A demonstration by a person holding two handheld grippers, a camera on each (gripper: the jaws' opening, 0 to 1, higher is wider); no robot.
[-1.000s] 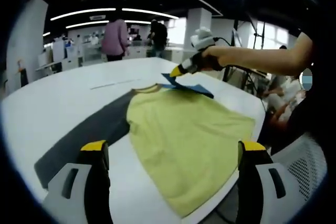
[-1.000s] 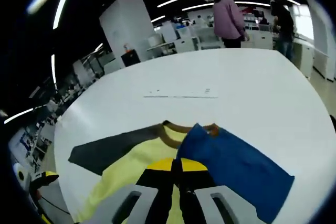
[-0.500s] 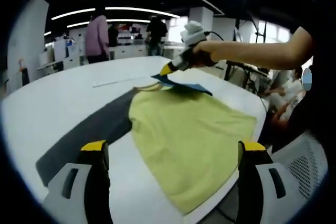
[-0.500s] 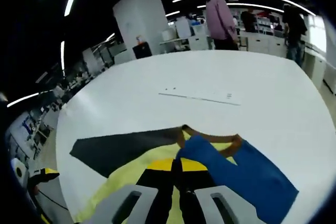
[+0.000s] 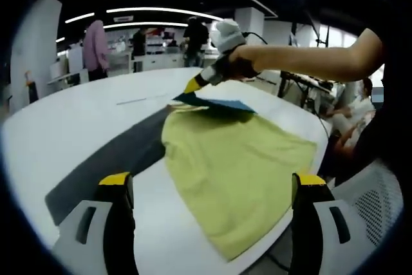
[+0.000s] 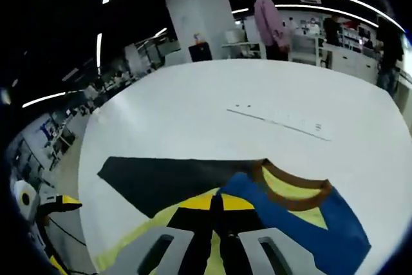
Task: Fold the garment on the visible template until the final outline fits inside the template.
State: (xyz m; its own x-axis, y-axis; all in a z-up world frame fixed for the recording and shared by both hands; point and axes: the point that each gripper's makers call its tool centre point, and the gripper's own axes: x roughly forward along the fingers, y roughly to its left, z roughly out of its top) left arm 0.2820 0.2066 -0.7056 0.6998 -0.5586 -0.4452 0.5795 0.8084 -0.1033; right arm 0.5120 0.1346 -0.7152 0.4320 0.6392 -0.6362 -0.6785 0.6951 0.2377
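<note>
A yellow T-shirt (image 5: 235, 162) with a brown collar (image 6: 294, 203) lies on the white table (image 5: 58, 120), partly over a dark grey template (image 5: 106, 159). My right gripper (image 5: 195, 84), held in a person's hand, is shut on a blue part of the shirt (image 5: 217, 102) and holds it lifted above the collar end. In the right gripper view its jaws (image 6: 215, 201) are pressed together on the blue cloth (image 6: 293, 227), with the template (image 6: 174, 178) to the left. My left gripper (image 5: 214, 181) stands open near the shirt's hem with nothing between its jaws.
A thin pale strip (image 6: 280, 120) lies on the table beyond the collar. The table's near edge runs close under the hem. A mesh chair (image 5: 373, 204) stands at the right. People (image 5: 95, 46) stand by desks far behind.
The right gripper has carried the blue cloth further across the collar end, toward the template side. The left gripper stays open in the same place.
</note>
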